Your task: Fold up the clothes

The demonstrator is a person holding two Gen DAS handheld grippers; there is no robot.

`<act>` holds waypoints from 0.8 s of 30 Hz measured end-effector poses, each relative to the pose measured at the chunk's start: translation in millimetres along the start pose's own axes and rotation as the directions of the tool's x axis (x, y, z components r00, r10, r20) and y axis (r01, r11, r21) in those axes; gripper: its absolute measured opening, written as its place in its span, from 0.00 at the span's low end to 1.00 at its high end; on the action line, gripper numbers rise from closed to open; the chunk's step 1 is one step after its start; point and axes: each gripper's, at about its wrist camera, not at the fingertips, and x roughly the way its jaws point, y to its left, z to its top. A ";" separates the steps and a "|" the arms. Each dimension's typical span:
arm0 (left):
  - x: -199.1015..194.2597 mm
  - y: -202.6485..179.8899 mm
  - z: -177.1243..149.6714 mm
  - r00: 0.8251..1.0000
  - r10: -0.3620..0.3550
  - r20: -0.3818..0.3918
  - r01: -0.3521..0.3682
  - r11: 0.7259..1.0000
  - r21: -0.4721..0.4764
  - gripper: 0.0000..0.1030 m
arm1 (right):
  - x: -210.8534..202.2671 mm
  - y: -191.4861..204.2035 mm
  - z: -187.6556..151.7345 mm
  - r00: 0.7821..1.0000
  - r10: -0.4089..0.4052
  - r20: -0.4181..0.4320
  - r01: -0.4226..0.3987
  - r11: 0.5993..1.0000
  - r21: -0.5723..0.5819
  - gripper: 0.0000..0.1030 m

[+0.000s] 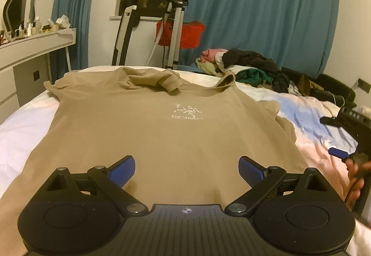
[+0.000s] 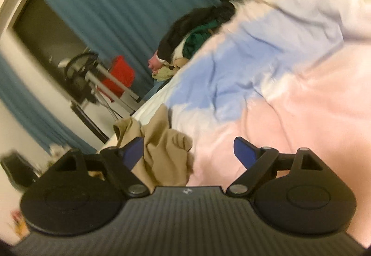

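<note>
A tan T-shirt (image 1: 162,126) with a white chest print lies spread on the bed, its far sleeve and collar rumpled. My left gripper (image 1: 186,168) hovers open over the shirt's near hem, nothing between its blue pads. In the right wrist view, my right gripper (image 2: 187,151) is rolled sideways and stands open, and a bunched edge of the tan T-shirt (image 2: 162,149) sits between its fingers beside the left pad, not pinched. The right gripper (image 1: 347,140) also shows at the right edge of the left wrist view, held by a hand (image 1: 357,172).
The bed cover (image 2: 266,84) is pink, blue and white. A heap of mixed clothes (image 1: 250,66) lies at the bed's far right. A garment steamer stand (image 1: 174,24) and a red cloth (image 1: 185,33) stand by the blue curtains. A white dresser (image 1: 30,52) is at left.
</note>
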 end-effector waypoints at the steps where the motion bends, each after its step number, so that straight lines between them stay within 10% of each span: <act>1: 0.9 -1.3 -1.0 1.000 -0.001 -0.002 0.001 1.000 0.009 0.95 | 3.6 -6.7 3.7 1.000 0.006 -0.005 -0.005 0.999 0.045 0.85; 11: 13.0 -8.9 -10.5 1.000 -0.024 -0.020 0.025 0.998 0.062 0.95 | 51.7 -46.5 19.5 0.976 0.218 -0.008 -0.204 0.921 0.331 0.91; 18: 27.8 -11.8 -13.3 0.998 -0.048 -0.036 0.050 0.997 0.055 0.95 | 95.5 4.6 10.4 0.971 0.197 -0.137 -0.186 0.979 0.085 0.80; 21: 31.7 -10.0 -11.5 0.998 -0.055 -0.036 0.056 0.998 0.032 0.95 | 108.2 37.6 -8.6 0.986 0.076 -0.151 -0.099 0.984 -0.147 0.54; 22: 32.0 -8.8 -10.5 0.998 -0.054 -0.032 0.054 0.998 0.022 0.95 | 109.1 49.4 -15.9 0.990 0.042 -0.132 -0.070 0.973 -0.220 0.25; 24: 31.3 -5.9 -8.0 0.999 -0.044 -0.016 0.044 0.999 0.002 0.95 | 105.6 79.8 -31.0 0.997 0.008 -0.075 -0.036 0.923 -0.383 0.19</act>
